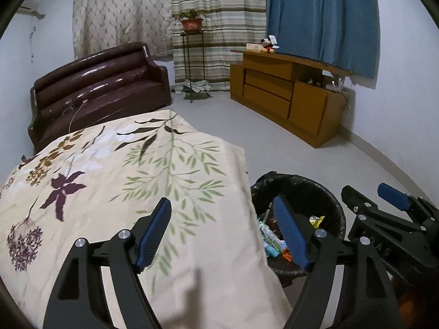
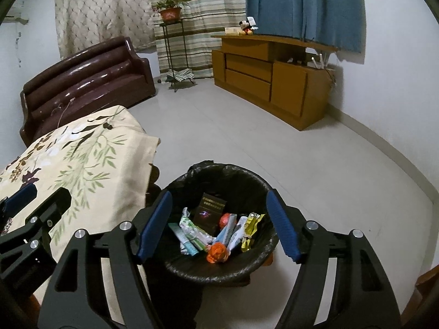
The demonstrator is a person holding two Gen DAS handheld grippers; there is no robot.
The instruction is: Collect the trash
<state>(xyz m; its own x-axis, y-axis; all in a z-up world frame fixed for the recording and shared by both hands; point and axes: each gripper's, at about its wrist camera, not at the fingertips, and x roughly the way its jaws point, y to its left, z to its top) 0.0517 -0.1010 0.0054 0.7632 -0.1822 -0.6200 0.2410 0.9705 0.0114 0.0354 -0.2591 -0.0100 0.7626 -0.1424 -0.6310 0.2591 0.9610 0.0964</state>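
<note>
A round bin lined with a black bag stands on the floor beside a table under a floral cloth. Inside lie several wrappers, a dark packet, a yellow foil wrapper and an orange crumpled piece. My right gripper hovers above the bin, open, nothing between its blue pads. My left gripper is open too and empty, over the cloth's edge with the bin at its right. The right gripper shows at the far right of the left wrist view.
A dark brown sofa stands at the back left. A plant stand with a potted plant is by the striped curtain. A wooden cabinet with a plush toy lines the right wall. Pale tiled floor lies between.
</note>
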